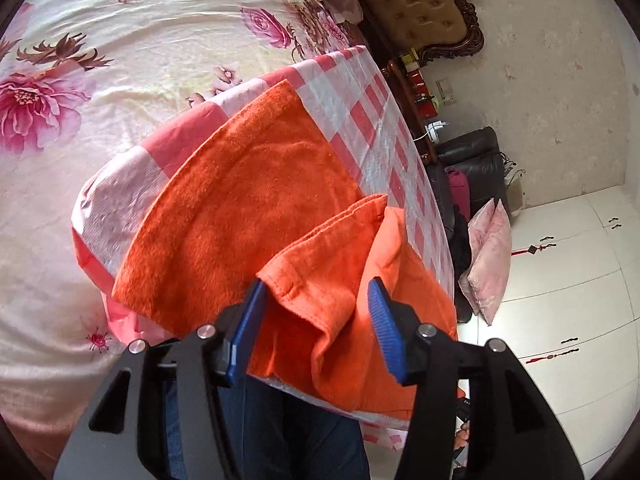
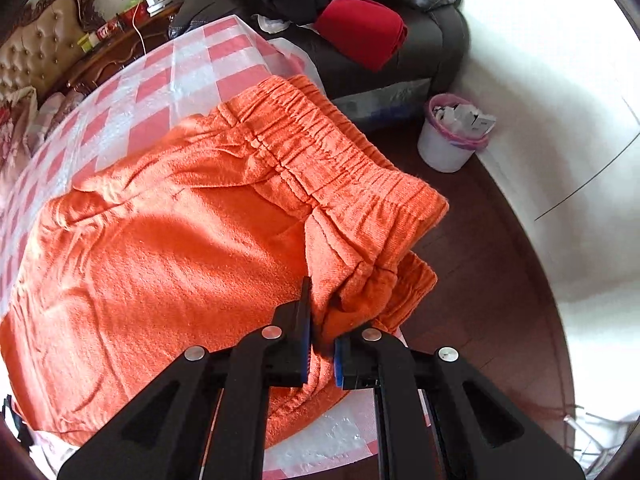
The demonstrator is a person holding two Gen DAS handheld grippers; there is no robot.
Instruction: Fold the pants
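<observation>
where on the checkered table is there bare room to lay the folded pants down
Bare checkered cloth lies beyond the orange pants, toward the far edge by the wooden headboard. A narrower strip runs beside the leg hem. The near edge is crowded: the right tool is pinching the waistband, the left tool is open around a hem.

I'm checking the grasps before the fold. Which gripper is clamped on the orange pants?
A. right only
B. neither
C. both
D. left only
A: the right gripper has its pads pinched on the pants near the waistband, while the left gripper stands wide open around a leg hem of the pants, its pads not pressing the cloth.
</observation>
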